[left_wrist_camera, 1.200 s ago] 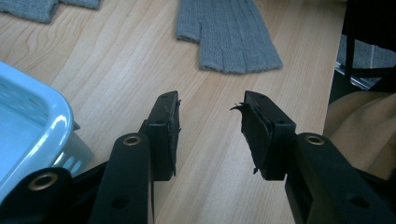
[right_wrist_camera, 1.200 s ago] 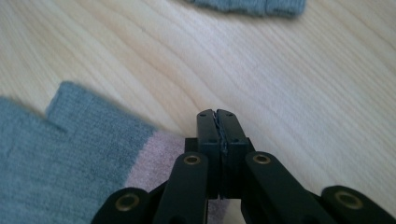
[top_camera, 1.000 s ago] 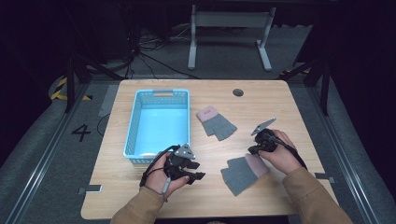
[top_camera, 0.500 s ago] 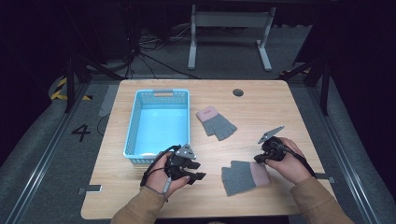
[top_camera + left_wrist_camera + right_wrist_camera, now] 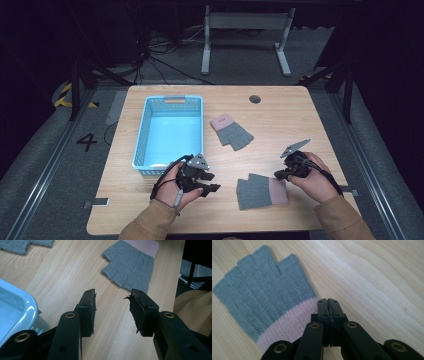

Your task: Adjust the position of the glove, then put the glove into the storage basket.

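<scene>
Grey knit with a pink cuff: the near glove (image 5: 261,191) lies flat at the table's (image 5: 300,120) front edge, between our two hands. From the high view, the right gripper (image 5: 283,173) sits just beside its cuff; the left gripper (image 5: 210,190) rests near the basket's (image 5: 170,127) front corner. A second glove (image 5: 231,133) lies well apart, right of the basket.

Left gripper view: jaws stand half apart over bare wood, nothing between them; near glove (image 5: 132,263) lies ahead.

Right gripper view: jaws clenched pad to pad at the cuff's edge, over the wood. We see no knit caught between them, so we count the glove (image 5: 262,302) as not gripped.

To do it well, we judge: part the right jaws, straddle the cuff edge, press low, clench on both layers, lift before carrying toward the basket.
</scene>
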{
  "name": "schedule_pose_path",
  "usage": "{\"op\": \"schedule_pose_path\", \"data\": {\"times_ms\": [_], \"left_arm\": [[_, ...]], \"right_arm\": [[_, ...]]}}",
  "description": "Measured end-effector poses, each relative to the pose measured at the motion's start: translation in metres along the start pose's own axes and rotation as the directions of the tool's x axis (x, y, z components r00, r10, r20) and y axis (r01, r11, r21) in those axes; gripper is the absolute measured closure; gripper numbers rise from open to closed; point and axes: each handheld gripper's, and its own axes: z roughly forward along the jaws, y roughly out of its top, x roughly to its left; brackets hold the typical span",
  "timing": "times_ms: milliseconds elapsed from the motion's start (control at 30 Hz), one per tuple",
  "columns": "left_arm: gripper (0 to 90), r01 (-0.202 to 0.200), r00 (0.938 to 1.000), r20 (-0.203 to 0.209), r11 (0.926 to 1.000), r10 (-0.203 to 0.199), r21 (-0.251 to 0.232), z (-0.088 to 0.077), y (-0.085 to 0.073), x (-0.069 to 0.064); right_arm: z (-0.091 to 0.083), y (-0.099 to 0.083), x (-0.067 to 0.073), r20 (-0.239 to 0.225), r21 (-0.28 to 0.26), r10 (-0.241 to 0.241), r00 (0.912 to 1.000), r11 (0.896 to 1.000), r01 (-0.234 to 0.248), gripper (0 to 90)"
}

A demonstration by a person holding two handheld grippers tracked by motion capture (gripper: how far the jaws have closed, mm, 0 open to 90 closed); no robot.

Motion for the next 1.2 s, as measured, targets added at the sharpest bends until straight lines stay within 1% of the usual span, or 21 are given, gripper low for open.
{"op": "schedule_pose_path", "data": {"times_ms": [67,133,200,233,300,400,600,700,767,800,867,967,1000,1033,1133,1200], "left_arm": [[57.0,0.000,1.0000,-0.002,1.0000,0.000,-0.001,-0.001,0.000,0.000],[56.9,0.003,1.0000,-0.005,1.0000,-0.003,-0.009,-0.002,0.000,0.000],[56.8,0.002,1.0000,-0.005,1.0000,-0.002,-0.008,-0.004,0.000,0.000],[56.7,0.004,1.0000,-0.009,0.9998,-0.004,-0.017,-0.004,0.000,0.000],[56.7,0.004,1.0000,-0.008,0.9998,-0.004,-0.019,-0.006,0.000,0.000],[56.7,0.010,0.9999,-0.011,0.9997,-0.010,-0.024,-0.007,-0.001,0.001],[56.6,0.011,0.9999,-0.007,0.9996,-0.011,-0.024,-0.009,-0.001,0.001],[56.6,0.013,0.9998,-0.013,0.9994,-0.014,-0.031,-0.009,-0.002,0.002],[56.6,0.017,0.9998,-0.013,0.9995,-0.017,-0.027,-0.010,-0.002,0.001],[56.5,0.015,0.9998,-0.015,0.9996,-0.016,-0.024,-0.011,-0.003,0.001],[56.5,0.019,0.9996,-0.018,0.9993,-0.020,-0.031,-0.011,-0.004,0.001],[56.4,0.027,0.9994,-0.022,0.9992,-0.028,-0.028,-0.014,-0.007,0.001],[56.4,0.029,0.9992,-0.028,0.9991,-0.030,-0.032,-0.015,-0.008,0.002],[56.4,0.032,0.9990,-0.031,0.9989,-0.033,-0.035,-0.017,-0.009,0.002],[56.4,0.041,0.9982,-0.041,0.9983,-0.043,-0.040,-0.021,-0.013,0.002],[56.4,0.051,0.9975,-0.046,0.9978,-0.053,-0.042,-0.023,-0.015,0.002]], "right_arm": [[-0.004,0.001,-0.001,0.015,-0.030,0.003,0.9999,1.000,-0.002,90.0],[-0.009,0.002,-0.002,0.025,-0.075,0.005,0.9997,0.997,-0.003,90.0],[-0.015,0.005,-0.004,0.032,-0.129,0.005,0.9995,0.992,-0.001,90.0],[-0.019,0.007,-0.005,0.036,-0.154,0.005,0.9993,0.988,0.001,90.0],[-0.025,0.012,-0.006,0.044,-0.194,0.008,0.9990,0.981,0.000,89.9],[-0.029,0.018,-0.008,0.049,-0.218,0.011,0.9987,0.976,-0.001,89.9],[-0.031,0.029,-0.009,0.044,-0.240,0.004,0.9990,0.971,0.007,89.8],[-0.029,0.036,-0.010,0.041,-0.240,-0.009,0.9991,0.970,0.019,88.9],[-0.027,0.043,-0.010,0.046,-0.248,-0.021,0.9987,0.968,0.032,84.5],[-0.026,0.047,-0.011,0.044,-0.252,-0.018,0.9989,0.967,0.028,83.2],[-0.023,0.055,-0.012,0.031,-0.261,-0.012,0.9994,0.965,0.020,77.5],[-0.018,0.069,-0.014,0.034,-0.273,-0.008,0.9994,0.962,0.017,71.6],[-0.016,0.074,-0.015,0.035,-0.279,-0.004,0.9994,0.960,0.014,68.0],[-0.013,0.078,-0.016,0.036,-0.285,0.000,0.9994,0.958,0.010,66.6],[-0.005,0.091,-0.019,0.034,-0.281,0.004,0.9994,0.960,0.006,62.6],[0.005,0.100,-0.022,0.030,-0.284,0.010,0.9995,0.959,-0.001,59.8]]}}
